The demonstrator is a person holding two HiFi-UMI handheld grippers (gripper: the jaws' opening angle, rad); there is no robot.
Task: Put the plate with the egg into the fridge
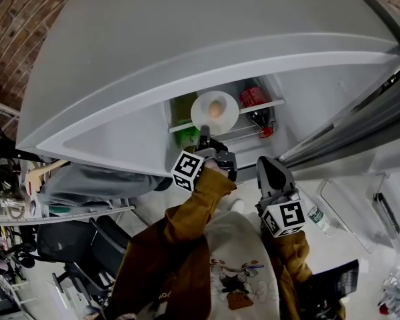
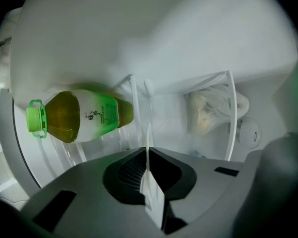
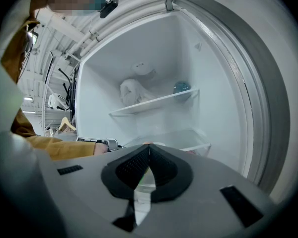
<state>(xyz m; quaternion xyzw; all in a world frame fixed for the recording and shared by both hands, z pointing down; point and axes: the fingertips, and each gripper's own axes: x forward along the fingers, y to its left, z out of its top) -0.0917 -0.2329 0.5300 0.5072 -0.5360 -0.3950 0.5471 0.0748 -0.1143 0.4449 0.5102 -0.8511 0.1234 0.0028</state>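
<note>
A white plate (image 1: 203,109) with a brown egg (image 1: 215,109) on it is held level at the mouth of the open fridge (image 1: 187,59). My left gripper (image 1: 204,132) is shut on the plate's near rim. In the left gripper view the rim (image 2: 152,192) shows edge-on, pinched between the jaws of that gripper (image 2: 148,150). My right gripper (image 1: 268,162) hangs lower right of the plate, apart from it. Its jaws (image 3: 149,148) are shut with nothing between them and point into the fridge.
A green tea bottle (image 2: 79,115) lies left of the plate, and a red-labelled bottle (image 1: 257,100) sits at the right. A plastic bag (image 2: 208,110) lies deeper inside the fridge. A glass shelf (image 3: 154,103) spans the fridge higher up. The open door (image 1: 360,125) stands to the right.
</note>
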